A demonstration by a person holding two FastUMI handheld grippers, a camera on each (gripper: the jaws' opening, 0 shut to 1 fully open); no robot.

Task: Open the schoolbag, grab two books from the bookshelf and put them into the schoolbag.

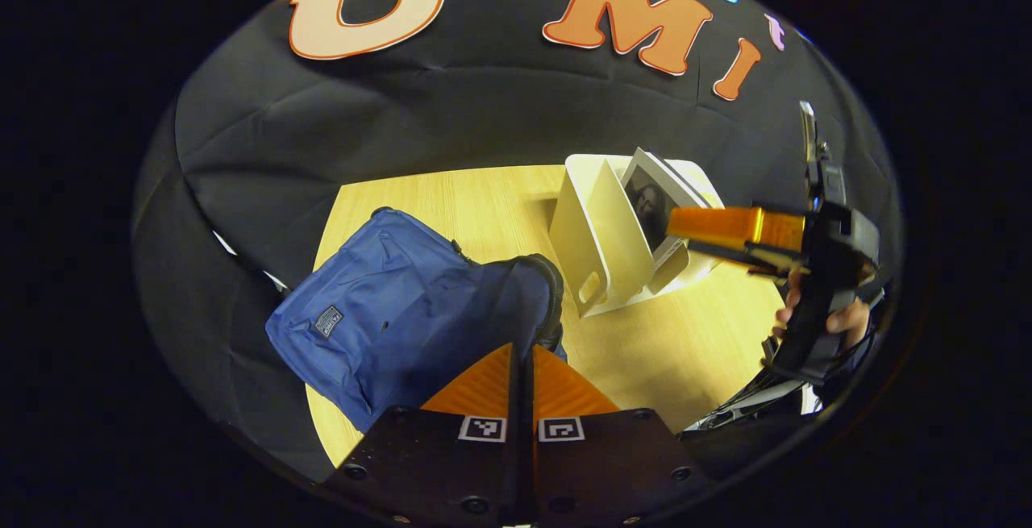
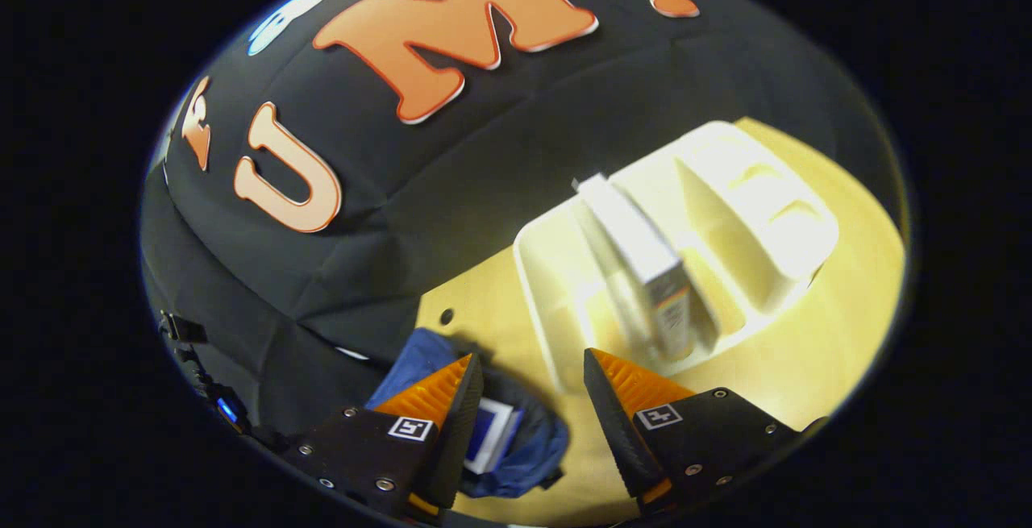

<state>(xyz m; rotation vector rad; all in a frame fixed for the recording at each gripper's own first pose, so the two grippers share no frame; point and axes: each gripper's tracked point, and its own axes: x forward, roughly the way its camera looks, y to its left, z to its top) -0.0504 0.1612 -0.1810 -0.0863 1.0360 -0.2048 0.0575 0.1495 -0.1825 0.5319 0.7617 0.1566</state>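
Left gripper (image 1: 522, 351) hangs over the blue schoolbag (image 1: 387, 310) on the wooden table (image 1: 685, 342), fingers pressed together on nothing; right gripper (image 2: 532, 367) is spread wide, empty, above the bag's open mouth, where one book (image 2: 492, 435) sits inside; a second book (image 2: 637, 258) stands tilted in the white bookshelf (image 2: 556, 310) just beside the bag.
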